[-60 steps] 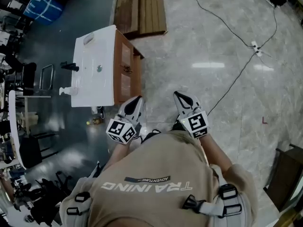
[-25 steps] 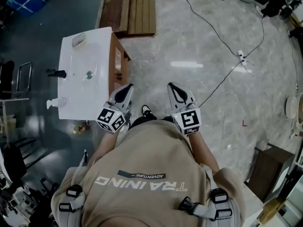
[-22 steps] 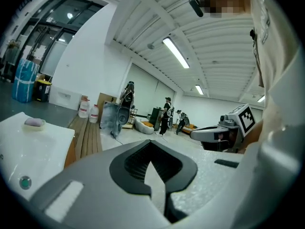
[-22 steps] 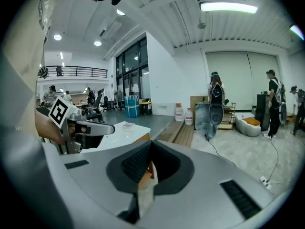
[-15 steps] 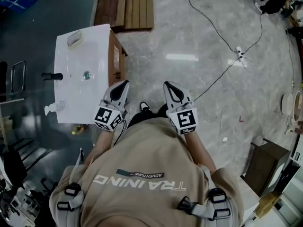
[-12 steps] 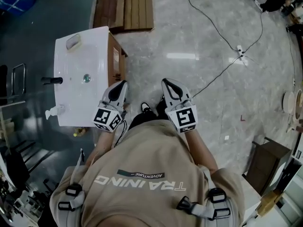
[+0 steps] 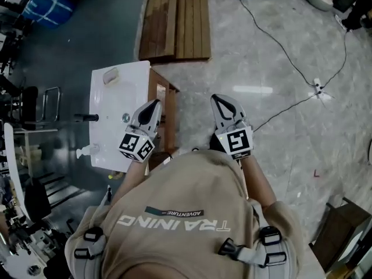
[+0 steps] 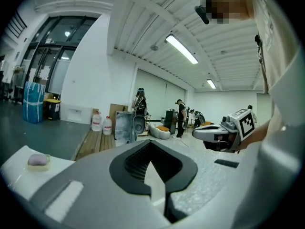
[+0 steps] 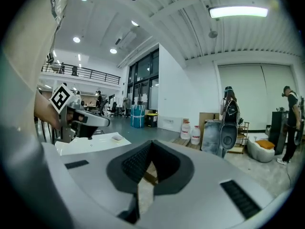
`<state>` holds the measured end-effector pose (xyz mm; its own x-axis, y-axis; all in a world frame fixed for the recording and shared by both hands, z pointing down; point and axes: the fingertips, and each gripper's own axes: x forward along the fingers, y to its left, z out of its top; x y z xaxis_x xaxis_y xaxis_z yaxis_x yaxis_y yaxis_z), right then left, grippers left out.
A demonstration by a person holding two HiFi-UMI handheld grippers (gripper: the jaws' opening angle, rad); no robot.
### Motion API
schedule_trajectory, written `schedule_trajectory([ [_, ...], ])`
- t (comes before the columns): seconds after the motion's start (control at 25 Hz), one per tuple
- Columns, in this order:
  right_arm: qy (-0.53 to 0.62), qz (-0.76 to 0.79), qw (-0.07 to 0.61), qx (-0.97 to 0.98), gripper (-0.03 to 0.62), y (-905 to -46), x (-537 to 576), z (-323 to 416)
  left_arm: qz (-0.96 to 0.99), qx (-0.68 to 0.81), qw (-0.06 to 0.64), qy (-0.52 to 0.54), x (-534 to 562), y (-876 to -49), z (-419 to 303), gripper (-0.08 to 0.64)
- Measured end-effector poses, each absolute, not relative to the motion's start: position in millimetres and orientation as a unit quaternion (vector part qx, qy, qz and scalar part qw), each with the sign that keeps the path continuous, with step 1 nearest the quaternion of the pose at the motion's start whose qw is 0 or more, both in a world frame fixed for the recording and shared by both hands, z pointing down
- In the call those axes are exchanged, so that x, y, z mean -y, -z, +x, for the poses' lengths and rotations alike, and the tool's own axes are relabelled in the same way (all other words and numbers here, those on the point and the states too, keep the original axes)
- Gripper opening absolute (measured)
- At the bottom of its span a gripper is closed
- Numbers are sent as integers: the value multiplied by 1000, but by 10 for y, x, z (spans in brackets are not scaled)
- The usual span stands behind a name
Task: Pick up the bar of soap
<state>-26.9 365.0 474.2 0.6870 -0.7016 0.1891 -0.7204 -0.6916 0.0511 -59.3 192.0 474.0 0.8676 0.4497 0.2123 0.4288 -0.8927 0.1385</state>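
Soap bar beyond reach, both tools pressed together and empty.
Head view: the bar of soap (image 7: 110, 75) lies at the far left corner of the white washbasin top (image 7: 107, 141), well apart from the left gripper (image 7: 153, 105) and right gripper (image 7: 219, 100). The person's shirt (image 7: 174, 214) reads "TRAINING" and "ADVENTURE". Left gripper view: jaws meet on nothing, and the soap sits low at the left. Right gripper view: jaws likewise together, with the soap small on the basin top. Likely risk: arriving with the jaws unopened could shove the slick bar off the nearby edge.
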Motion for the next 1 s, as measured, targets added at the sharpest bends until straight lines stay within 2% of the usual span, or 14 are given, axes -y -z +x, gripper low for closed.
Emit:
schedule_trajectory([
  [0.2, -58, 916, 43, 396, 5, -4570, -3842, 255, 970, -218, 43, -103, -2112, -4547, -76, -8],
  [0.68, -79, 891, 43, 445, 5, -4795, -3695, 887, 968, -224, 20, -110, -2194, -4681, 711, -8],
  [1.0, -107, 881, 49, 459, 5, -4895, -3272, 1231, 973, -203, 65, -84, -1791, -4832, 1165, -8],
])
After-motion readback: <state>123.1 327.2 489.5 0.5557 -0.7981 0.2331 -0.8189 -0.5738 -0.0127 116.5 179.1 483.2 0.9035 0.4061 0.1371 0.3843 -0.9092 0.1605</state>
